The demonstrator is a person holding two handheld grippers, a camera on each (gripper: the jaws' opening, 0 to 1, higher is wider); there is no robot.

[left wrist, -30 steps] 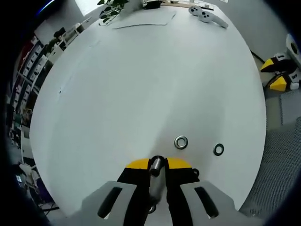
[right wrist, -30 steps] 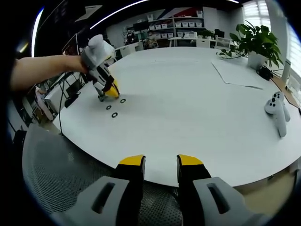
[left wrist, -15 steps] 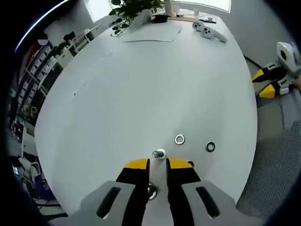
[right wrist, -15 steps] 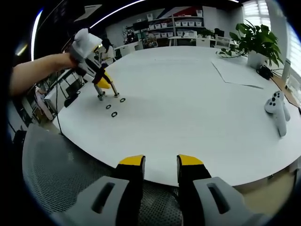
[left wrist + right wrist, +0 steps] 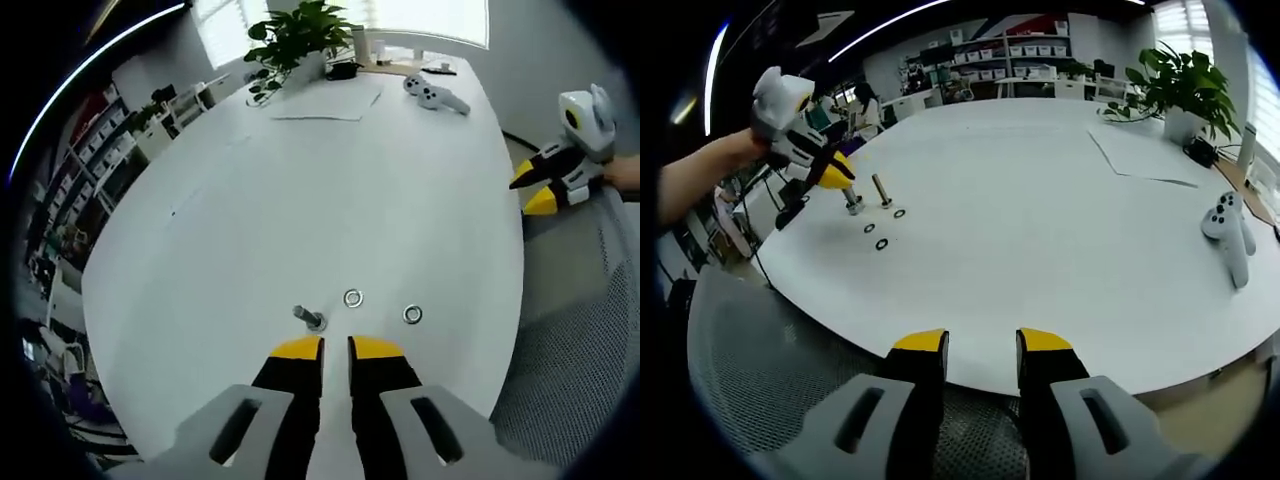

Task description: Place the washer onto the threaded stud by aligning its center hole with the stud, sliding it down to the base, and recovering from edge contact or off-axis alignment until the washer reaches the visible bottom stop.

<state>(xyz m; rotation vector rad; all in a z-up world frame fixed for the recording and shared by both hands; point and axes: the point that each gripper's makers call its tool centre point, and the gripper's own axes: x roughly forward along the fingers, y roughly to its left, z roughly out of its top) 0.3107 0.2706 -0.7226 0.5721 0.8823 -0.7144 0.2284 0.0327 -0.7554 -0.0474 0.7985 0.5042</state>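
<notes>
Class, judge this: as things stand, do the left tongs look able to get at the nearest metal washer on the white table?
Probably yes. The left tongs hover just short of the silver metal washer, with bare white table between. The upright threaded stud stands off to one side.

Bright, even light, with heavy fisheye bending at the edges.
Daylight came from the windows (image 5: pixel 440 12) behind the plant (image 5: pixel 300 35); the white table (image 5: pixel 300 180) looked washed out, shadows were faint, and a ceiling light strip (image 5: pixel 890 20) curved overhead.
</notes>
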